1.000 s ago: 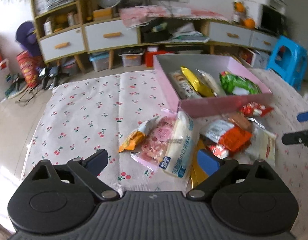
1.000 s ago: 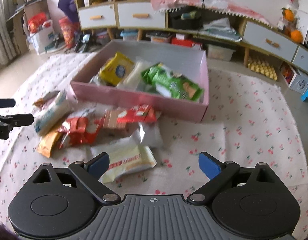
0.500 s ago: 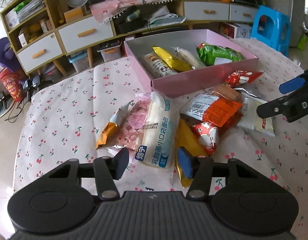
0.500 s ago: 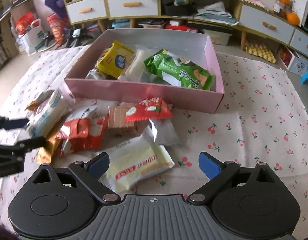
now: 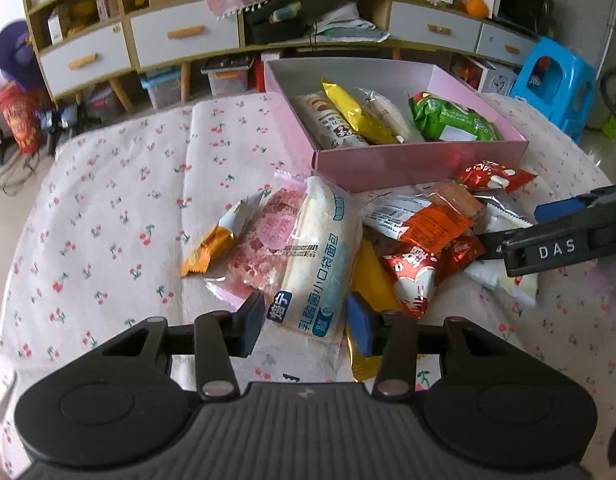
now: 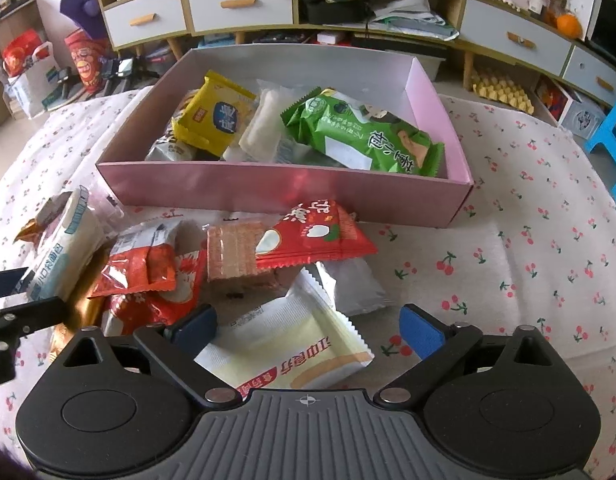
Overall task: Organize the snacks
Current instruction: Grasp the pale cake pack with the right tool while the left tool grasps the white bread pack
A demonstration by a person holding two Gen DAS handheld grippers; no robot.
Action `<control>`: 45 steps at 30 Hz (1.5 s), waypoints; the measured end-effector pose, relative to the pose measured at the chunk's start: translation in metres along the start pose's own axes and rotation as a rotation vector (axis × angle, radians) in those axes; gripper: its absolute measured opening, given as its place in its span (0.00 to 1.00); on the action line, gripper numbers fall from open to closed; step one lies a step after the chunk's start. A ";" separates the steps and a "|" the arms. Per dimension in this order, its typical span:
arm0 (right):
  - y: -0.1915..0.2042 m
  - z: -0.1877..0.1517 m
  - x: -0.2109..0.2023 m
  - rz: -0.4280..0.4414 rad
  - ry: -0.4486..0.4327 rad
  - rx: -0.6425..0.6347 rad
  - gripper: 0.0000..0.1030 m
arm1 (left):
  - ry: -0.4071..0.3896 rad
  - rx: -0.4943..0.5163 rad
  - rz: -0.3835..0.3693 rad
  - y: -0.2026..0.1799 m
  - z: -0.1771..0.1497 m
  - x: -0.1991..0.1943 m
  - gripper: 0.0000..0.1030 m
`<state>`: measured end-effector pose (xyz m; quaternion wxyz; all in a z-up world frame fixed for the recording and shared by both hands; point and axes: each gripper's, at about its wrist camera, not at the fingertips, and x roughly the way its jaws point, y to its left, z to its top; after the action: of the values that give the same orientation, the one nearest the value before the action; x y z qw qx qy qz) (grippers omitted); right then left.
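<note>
A pink box (image 5: 419,164) (image 6: 284,190) on the cherry-print cloth holds several snack packs. In front of it lies a loose pile of snacks. My left gripper (image 5: 306,322) is closing on the near end of a long white and blue bread pack (image 5: 319,256) (image 6: 64,248), and its blue pads touch both edges. My right gripper (image 6: 308,332) stands open low over a cream pack with red print (image 6: 292,356), which lies between its fingers untouched. Its fingers (image 5: 547,248) enter the left wrist view from the right, over the pile.
A pink sweets bag (image 5: 264,248) and an orange-tipped wrapper (image 5: 212,244) lie left of the bread pack. Red packs (image 6: 148,276), a wafer pack (image 6: 236,256) and a silver pouch (image 6: 351,284) fill the pile. Beyond the bed stand low cabinets (image 6: 236,4) and a blue stool (image 5: 555,80).
The left jaws have narrowed from wide open to the width of the bread pack. The right gripper has sunk and moved forward over the cream pack, still open.
</note>
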<state>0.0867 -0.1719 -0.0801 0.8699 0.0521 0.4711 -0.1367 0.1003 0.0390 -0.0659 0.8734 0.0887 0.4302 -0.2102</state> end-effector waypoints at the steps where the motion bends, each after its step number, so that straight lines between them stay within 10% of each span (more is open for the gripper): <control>1: -0.001 0.000 -0.001 0.006 0.006 -0.010 0.97 | 0.010 -0.012 -0.012 0.001 0.000 0.000 0.40; 15: -0.035 -0.013 -0.015 -0.020 0.090 -0.160 0.97 | 0.215 -0.046 -0.075 0.006 -0.006 -0.006 0.38; 30: -0.055 -0.016 -0.025 0.092 0.111 0.052 0.97 | 0.060 0.071 0.055 -0.019 -0.002 -0.004 0.47; 45: -0.059 -0.026 -0.014 0.007 0.135 -0.047 0.95 | 0.187 -0.019 0.044 0.013 -0.008 -0.014 0.34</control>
<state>0.0419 -0.2197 -0.0807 0.8377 0.0423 0.5315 -0.1186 0.0925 0.0580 -0.0602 0.8346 0.1090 0.5099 -0.1778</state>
